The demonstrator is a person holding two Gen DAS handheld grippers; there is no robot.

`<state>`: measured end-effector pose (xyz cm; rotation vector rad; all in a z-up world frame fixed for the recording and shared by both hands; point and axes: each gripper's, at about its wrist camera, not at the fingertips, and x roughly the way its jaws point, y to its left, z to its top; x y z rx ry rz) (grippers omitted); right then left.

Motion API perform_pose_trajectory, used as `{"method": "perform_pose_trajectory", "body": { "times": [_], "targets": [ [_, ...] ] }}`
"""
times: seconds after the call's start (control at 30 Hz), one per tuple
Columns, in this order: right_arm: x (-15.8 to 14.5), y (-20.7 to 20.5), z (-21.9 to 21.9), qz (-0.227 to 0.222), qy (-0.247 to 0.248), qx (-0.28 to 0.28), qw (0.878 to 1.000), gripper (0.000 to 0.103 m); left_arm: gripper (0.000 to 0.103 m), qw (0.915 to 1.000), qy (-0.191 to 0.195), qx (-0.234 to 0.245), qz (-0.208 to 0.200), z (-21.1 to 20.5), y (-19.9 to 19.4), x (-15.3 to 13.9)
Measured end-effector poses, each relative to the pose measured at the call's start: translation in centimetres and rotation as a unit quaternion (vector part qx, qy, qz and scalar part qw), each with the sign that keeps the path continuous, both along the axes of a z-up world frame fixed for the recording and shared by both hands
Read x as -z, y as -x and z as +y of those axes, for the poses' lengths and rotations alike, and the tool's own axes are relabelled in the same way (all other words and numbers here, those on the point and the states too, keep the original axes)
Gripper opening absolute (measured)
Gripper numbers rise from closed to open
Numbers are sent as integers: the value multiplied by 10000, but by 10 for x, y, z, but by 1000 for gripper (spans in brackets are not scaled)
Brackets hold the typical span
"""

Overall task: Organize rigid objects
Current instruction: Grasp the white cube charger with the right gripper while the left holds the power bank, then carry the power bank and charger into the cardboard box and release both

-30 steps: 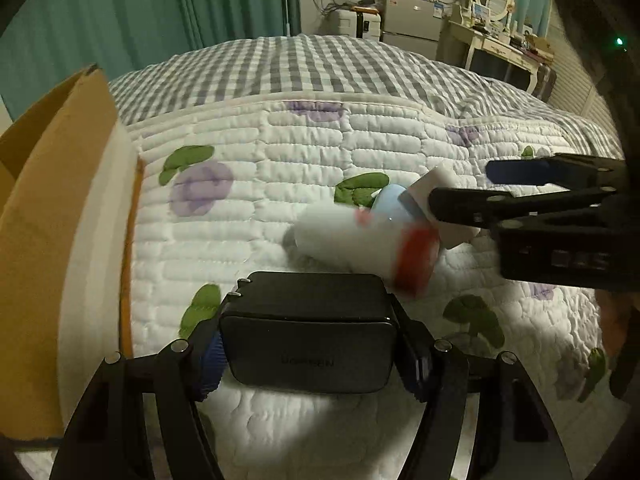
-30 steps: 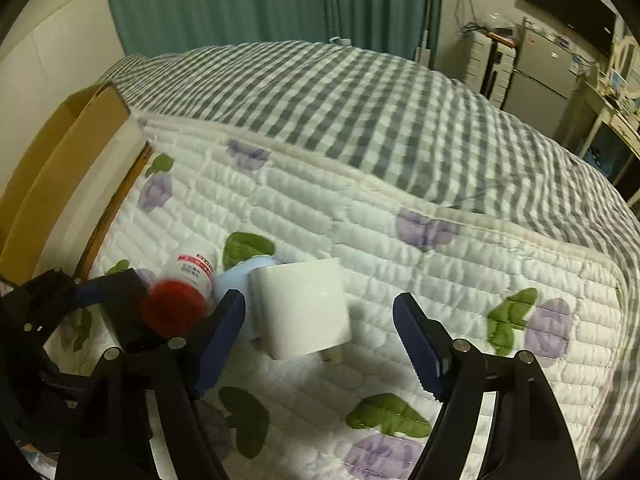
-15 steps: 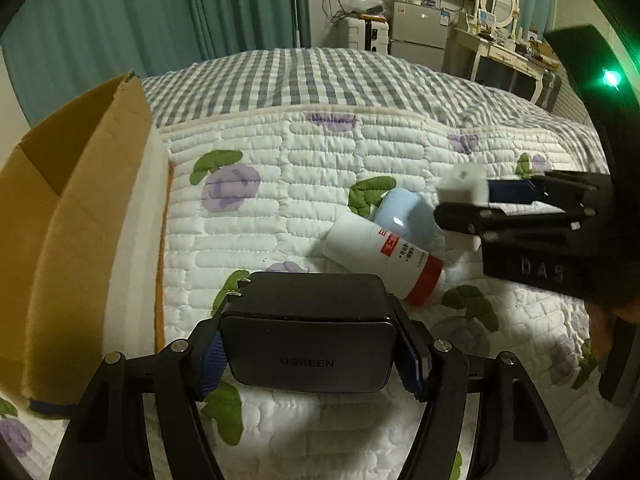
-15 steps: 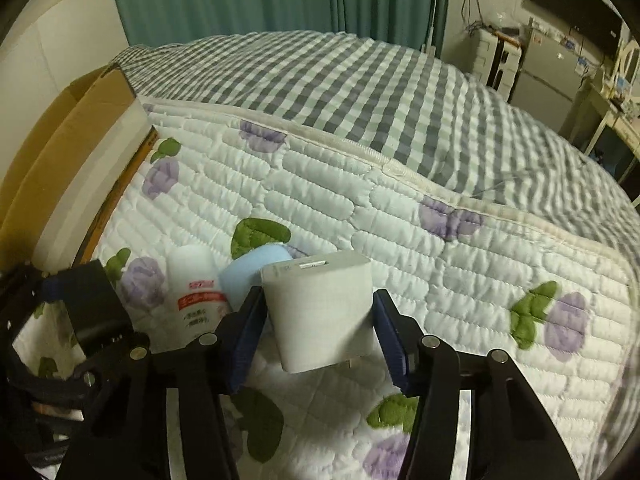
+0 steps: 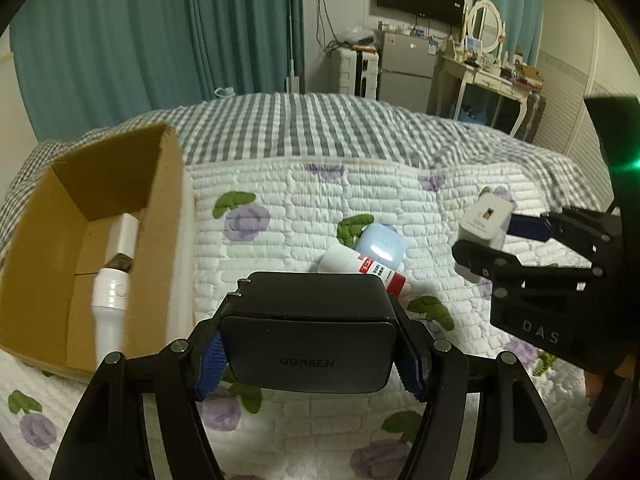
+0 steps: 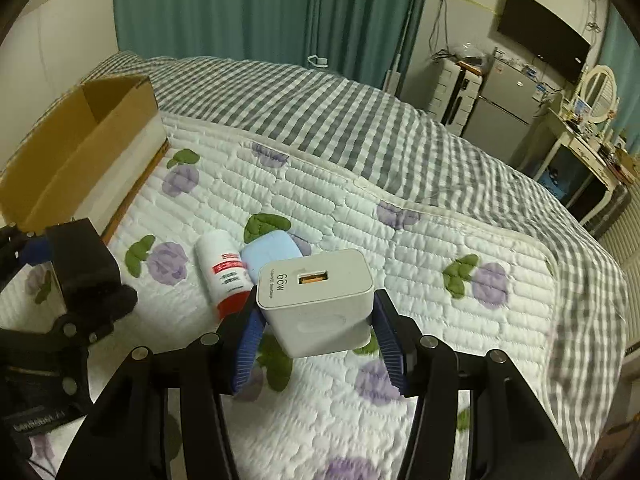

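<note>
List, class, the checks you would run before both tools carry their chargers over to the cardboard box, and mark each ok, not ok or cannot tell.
1. Left tool clamped on the black charger: ok.
2. Right tool clamped on the white charger: ok.
3. Both chargers lifted off the quilt: ok.
4. Cardboard box open on top: ok.
5. Free floor in the box beside the white tube: ok.
6. Bottle and blue case out of the carrying path: cannot tell.
</note>
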<state>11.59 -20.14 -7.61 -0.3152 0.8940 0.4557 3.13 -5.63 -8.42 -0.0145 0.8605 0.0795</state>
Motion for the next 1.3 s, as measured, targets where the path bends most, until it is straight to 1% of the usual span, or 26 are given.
{"method": "perform_pose_trajectory", "body": {
  "times": [0.17, 0.27, 0.37, 0.57, 0.7, 0.73, 0.8, 0.93, 1.07, 1.2, 1.3],
  "targets": [
    [-16, 17, 0, -71, 102, 120, 9999, 53, 70, 9996, 155, -36, -215, 9, 14, -22],
    [-32, 28, 4, -176, 213, 123, 9995, 53, 70, 9987, 236, -47, -443, 18, 25, -42],
    [-57, 41, 11, -392, 299, 110, 9987, 53, 70, 9973, 322, -96, -651, 31, 35, -62],
    [-116, 68, 45, -896, 307, -55, 9955, 53, 70, 9936, 445, -194, -1022, 68, 51, -101],
    [-145, 81, 75, -1179, 255, -288, 9923, 52, 70, 9916, 315, -297, -1222, 95, 58, -122],
    [-154, 85, 86, -1281, 208, -349, 9909, 52, 70, 9908, 262, -338, -1283, 104, 59, -128],
    [-166, 87, 99, -1344, 80, -417, 9900, 52, 70, 9896, 202, -412, -1361, 120, 60, -135],
    [-185, 89, 134, -1486, -121, -597, 9870, 52, 70, 9879, 87, -604, -1428, 152, 60, -141],
    [-190, 85, 168, -1480, -291, -771, 9855, 52, 70, 9874, 83, -754, -1388, 182, 53, -136],
    [-183, 71, 206, -1372, -413, -914, 9855, 52, 70, 9896, -76, -753, -1226, 202, 38, -120],
    [-171, 55, 227, -1218, -493, -955, 9867, 52, 70, 9918, -113, -684, -1074, 209, 25, -104]
  ]
}}
